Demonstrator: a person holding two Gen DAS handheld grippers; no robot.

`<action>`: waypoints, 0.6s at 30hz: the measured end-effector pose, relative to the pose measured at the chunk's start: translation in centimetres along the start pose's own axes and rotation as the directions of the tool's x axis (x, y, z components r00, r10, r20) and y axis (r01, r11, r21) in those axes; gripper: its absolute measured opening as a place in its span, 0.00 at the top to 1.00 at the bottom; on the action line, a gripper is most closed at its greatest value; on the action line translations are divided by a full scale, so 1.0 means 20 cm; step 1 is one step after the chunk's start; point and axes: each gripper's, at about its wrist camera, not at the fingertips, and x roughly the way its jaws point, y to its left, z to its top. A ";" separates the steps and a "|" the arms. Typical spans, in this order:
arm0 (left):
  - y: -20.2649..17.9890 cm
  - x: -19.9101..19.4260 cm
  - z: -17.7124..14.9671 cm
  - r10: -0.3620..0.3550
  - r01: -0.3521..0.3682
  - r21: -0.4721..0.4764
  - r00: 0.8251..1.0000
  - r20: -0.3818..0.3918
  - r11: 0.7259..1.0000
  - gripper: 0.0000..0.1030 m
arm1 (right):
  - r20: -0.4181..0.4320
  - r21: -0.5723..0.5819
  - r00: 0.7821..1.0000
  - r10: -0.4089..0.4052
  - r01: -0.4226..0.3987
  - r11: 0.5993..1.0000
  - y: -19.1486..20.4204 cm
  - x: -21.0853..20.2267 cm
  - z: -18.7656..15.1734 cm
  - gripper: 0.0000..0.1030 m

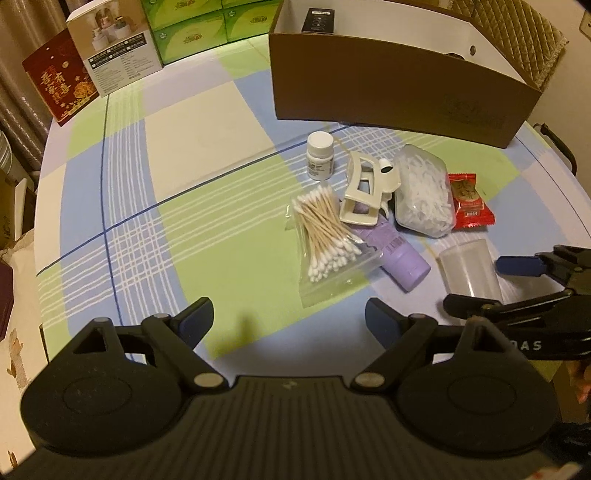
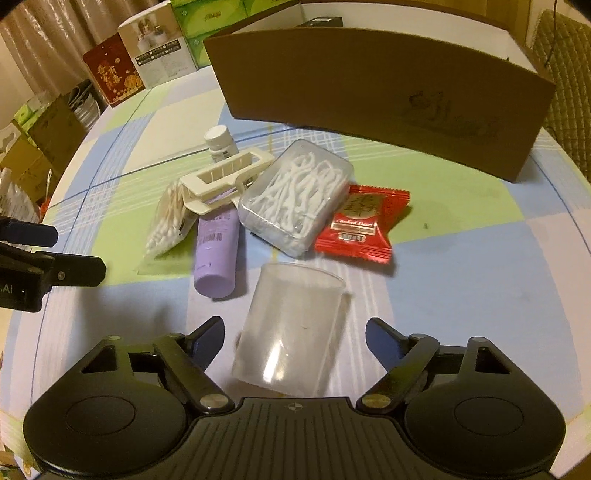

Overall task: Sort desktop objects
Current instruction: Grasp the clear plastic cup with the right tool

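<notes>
A pile of small objects lies on the checked tablecloth: a clear plastic cup [image 2: 291, 328], a purple tube [image 2: 216, 254], a bag of cotton swabs [image 1: 325, 229], a cream hair claw [image 1: 369, 184], a clear box of floss picks [image 2: 299, 195], a red candy packet [image 2: 360, 225] and a white pill bottle [image 1: 320, 156]. My right gripper [image 2: 295, 341] is open with its jaws on either side of the upright cup, not touching it. My left gripper [image 1: 290, 319] is open and empty over bare cloth, in front of the swabs.
An open brown cardboard box [image 1: 388, 88] stands behind the pile with a black item inside. A red gift box [image 1: 59, 83], a white product box [image 1: 114, 51] and green tissue packs [image 1: 195, 26] stand at the back left. The table edge curves on both sides.
</notes>
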 end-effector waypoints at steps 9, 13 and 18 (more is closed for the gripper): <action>-0.03 0.07 0.06 -0.025 0.025 0.019 1.000 0.004 1.000 0.16 | 0.011 -0.017 0.999 -0.041 0.042 0.999 -0.08 0.00 0.03 0.50; -0.03 0.10 0.11 -0.056 0.056 0.006 0.998 0.012 0.998 0.16 | 0.006 0.004 0.998 -0.061 0.061 0.998 -0.15 -0.02 0.03 0.50; -0.04 0.17 0.18 -0.079 0.080 -0.006 0.997 0.016 0.997 0.20 | 0.001 0.054 0.995 -0.098 0.097 0.994 -0.28 -0.05 0.04 0.50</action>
